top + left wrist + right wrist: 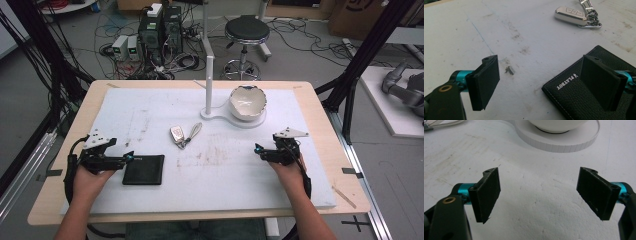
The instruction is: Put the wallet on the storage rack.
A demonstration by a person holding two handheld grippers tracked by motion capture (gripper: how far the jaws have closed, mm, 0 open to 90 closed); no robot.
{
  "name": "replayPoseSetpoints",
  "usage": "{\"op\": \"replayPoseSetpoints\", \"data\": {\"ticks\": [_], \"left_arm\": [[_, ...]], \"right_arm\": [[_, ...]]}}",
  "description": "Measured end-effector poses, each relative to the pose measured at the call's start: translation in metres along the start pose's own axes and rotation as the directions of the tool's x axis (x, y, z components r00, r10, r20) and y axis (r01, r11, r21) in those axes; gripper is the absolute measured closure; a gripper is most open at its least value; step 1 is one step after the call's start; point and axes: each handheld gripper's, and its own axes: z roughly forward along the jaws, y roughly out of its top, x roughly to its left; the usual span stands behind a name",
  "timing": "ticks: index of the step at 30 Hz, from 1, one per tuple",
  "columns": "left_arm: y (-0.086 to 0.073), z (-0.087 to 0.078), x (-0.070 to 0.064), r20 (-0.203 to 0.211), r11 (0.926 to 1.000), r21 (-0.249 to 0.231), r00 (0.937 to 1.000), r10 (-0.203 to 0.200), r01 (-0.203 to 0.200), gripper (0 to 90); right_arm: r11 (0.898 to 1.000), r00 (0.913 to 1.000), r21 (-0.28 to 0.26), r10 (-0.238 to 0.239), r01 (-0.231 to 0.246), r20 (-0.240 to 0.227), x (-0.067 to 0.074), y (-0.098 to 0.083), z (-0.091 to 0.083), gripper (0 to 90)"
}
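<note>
**Left gripper lined up on the wallet**

Taking the wallet point(144, 169) as the landmark: the left gripper point(129, 158) sits at its left edge, jaws apart, with nothing between them (one jaw hangs over the leather in the left gripper view). To grip well, I judge it should slide a jaw under the near edge and close squarely. Beyond the wallet, a little to its right, lies the car key point(177, 134). Farther right stands the bowl point(247, 102) on its white stand point(220, 117); its inside looks empty. The right gripper point(259, 149), well right of the wallet, is spread open and empty.
</note>
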Motion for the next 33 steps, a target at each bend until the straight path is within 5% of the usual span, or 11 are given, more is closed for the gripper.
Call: {"op": "replayPoseSetpoints", "data": {"ticks": [10, 21, 24, 33], "left_arm": [[-0.002, -0.004, 0.0, -0.002, 1.0, -0.003, 1.0, 0.004, -0.004, 16.4], [-0.018, -0.028, 0.0, -0.043, 1.0, 0.001, 0.9991, 0.001, -0.001, 16.4], [-0.023, -0.036, 0.0, -0.056, 1.0, -0.001, 0.9984, -0.006, 0.006, 16.4], [-0.039, -0.058, -0.003, -0.065, 0.9999, -0.005, 0.9978, -0.011, 0.011, 16.5]], "right_arm": [[1.0, 0.9987, -0.012, -0.001, 0.0, -0.05, 0.013, 0.003, 0.001, 19.4], [0.999, 0.9933, -0.032, -0.018, 0.015, -0.114, 0.057, 0.027, 0.02, 19.3], [0.999, 0.9897, -0.032, -0.026, 0.022, -0.141, 0.065, 0.03, 0.025, 19.3], [0.996, 0.9602, -0.017, -0.087, 0.086, -0.266, 0.106, 0.05, 0.048, 19.3]]}}
